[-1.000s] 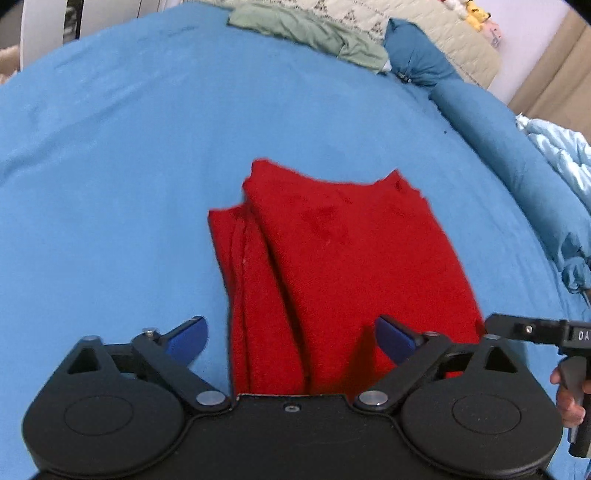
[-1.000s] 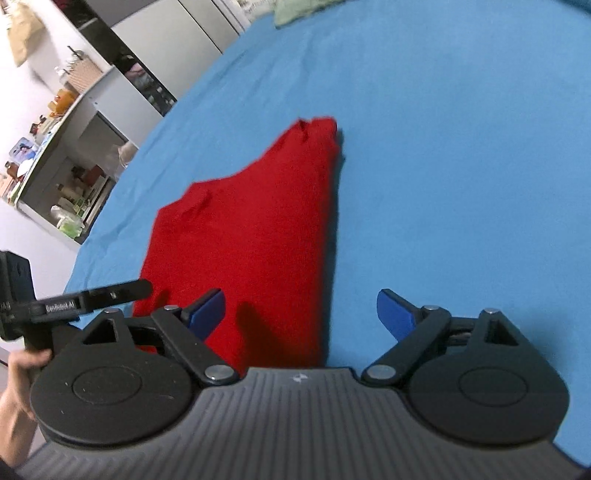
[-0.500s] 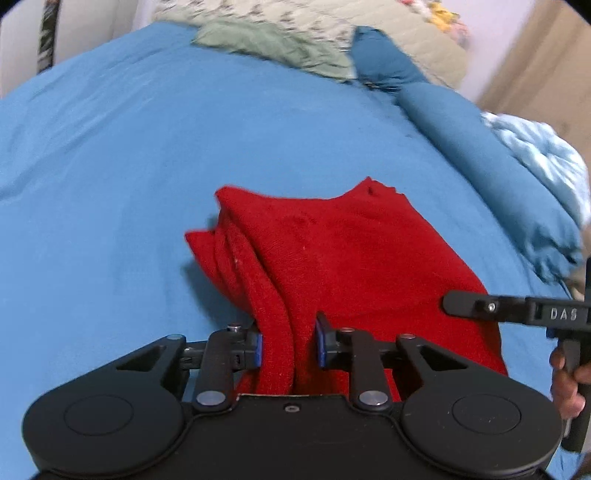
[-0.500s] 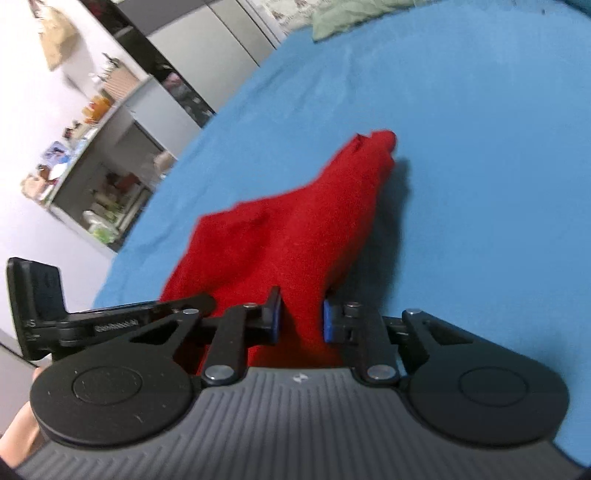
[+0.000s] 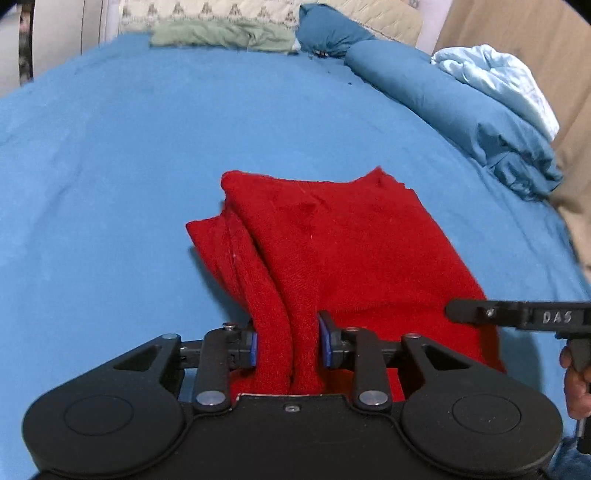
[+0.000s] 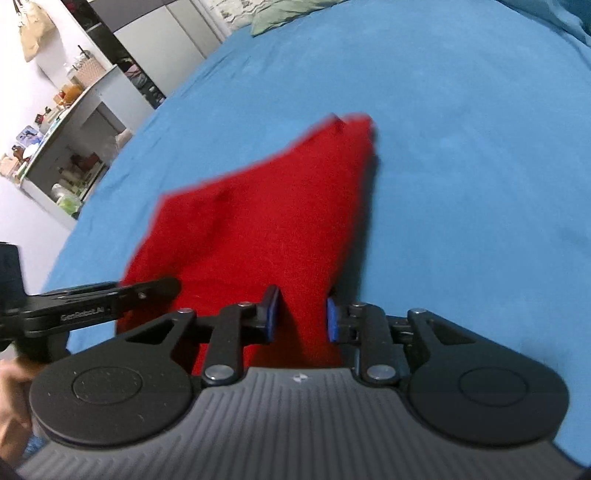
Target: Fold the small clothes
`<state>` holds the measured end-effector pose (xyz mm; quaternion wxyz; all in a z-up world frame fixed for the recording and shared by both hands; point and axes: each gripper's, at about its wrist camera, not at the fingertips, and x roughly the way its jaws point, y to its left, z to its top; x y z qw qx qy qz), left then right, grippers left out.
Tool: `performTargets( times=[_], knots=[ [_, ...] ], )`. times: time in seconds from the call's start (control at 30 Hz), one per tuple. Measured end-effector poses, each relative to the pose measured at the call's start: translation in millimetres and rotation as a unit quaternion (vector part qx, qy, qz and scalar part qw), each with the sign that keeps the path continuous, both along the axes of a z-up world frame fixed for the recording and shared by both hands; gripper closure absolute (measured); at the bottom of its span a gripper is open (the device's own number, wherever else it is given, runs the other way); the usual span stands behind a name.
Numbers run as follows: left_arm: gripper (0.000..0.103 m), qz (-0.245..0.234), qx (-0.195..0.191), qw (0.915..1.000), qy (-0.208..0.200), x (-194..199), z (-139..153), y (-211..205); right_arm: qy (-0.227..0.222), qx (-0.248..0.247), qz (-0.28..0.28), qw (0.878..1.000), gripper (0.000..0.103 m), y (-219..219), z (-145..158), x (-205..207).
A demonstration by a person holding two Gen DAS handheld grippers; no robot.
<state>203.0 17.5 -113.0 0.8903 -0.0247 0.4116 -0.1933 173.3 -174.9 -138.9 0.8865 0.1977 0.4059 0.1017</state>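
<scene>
A red knit garment (image 5: 351, 251), partly folded, lies on the blue bedsheet (image 5: 129, 166). My left gripper (image 5: 287, 345) is shut on the near left corner of the garment, where the cloth bunches up between the blue pads. My right gripper (image 6: 301, 319) is shut on the near right corner of the same garment (image 6: 266, 221) and lifts it off the sheet. The right gripper's body also shows at the right edge of the left wrist view (image 5: 517, 314).
A green cloth (image 5: 221, 35) and a patterned pillow (image 5: 207, 11) lie at the head of the bed. A rolled blue duvet (image 5: 461, 110) and pale blue bedding (image 5: 498, 81) lie along the right side. Shelves (image 6: 62, 147) stand past the bed's left edge.
Both grippers went from open to shut on the garment's near edge. They have lifted that edge, so the cloth now rises off the sheet towards the far end.
</scene>
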Motion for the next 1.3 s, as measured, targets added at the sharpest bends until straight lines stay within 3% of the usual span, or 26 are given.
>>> performTargets(
  times=[0.07, 0.13, 0.23, 0.27, 0.3, 0.4, 0.5, 0.63, 0.8, 0.97, 1.07, 1.17, 1.3],
  knots=[
    [0.063, 0.005, 0.012, 0.9999, -0.005, -1.5, 5.1, -3.5, -0.012, 0.022, -0.016, 1.0, 0.057, -3.8, -4.8, -5.9],
    [0.04, 0.011, 0.023, 0.9996, -0.011, 0.5, 10.5, -3.4, -0.019, 0.013, -0.019, 1.0, 0.052, 0.5, 0.9, -6.6],
    [0.012, 0.026, 0.036, 0.9984, -0.036, -4.9, 18.7, 5.0, -0.036, -0.029, -0.014, 0.999, 0.019, 12.0, 15.0, -11.1],
    [0.011, 0.034, 0.047, 0.9972, -0.047, -8.9, 20.6, 8.9, -0.047, -0.05, -0.02, 0.997, 0.004, 15.7, 20.9, -14.8],
    [0.011, 0.043, 0.061, 0.9956, -0.056, -9.8, 20.0, 10.4, -0.056, -0.071, -0.029, 0.995, 0.0, 18.2, 25.3, -17.8],
    [0.011, 0.062, 0.098, 0.9914, -0.061, -9.3, 8.0, 13.4, -0.056, -0.112, -0.049, 0.991, 0.0, 19.8, 23.9, -13.9],
    [0.009, 0.075, 0.102, 0.9906, -0.051, -1.2, -8.3, 14.8, -0.032, -0.14, -0.077, 0.987, 0.0, 13.0, 9.0, -9.7],
    [0.008, 0.089, 0.096, 0.9909, -0.03, 9.4, -22.1, 14.1, -0.013, -0.13, -0.084, 0.988, 0.0, 4.2, -11.6, -7.8],
    [0.01, 0.093, 0.108, 0.9894, -0.027, 3.0, -6.6, 19.1, -0.022, -0.144, -0.084, 0.986, 0.0, 10.0, -8.3, -12.9],
    [0.01, 0.089, 0.1, 0.9897, -0.049, -32.6, 46.0, 18.3, -0.058, -0.164, -0.076, 0.982, 0.0, 22.2, 42.6, -40.5],
    [0.0, 0.09, 0.093, 0.9896, -0.063, -64.0, 81.3, 17.7, -0.07, -0.174, -0.079, 0.979, 0.0, 30.7, 82.5, -71.2],
    [0.0, 0.093, 0.084, 0.989, -0.078, -103.8, 113.9, 17.1, -0.074, -0.184, -0.086, 0.976, 0.0, 40.6, 117.6, -103.6],
    [0.0, 0.099, 0.103, 0.9863, -0.083, -146.0, 134.4, 11.7, -0.073, -0.194, -0.094, 0.974, 0.0, 54.5, 146.9, -144.7]
  ],
)
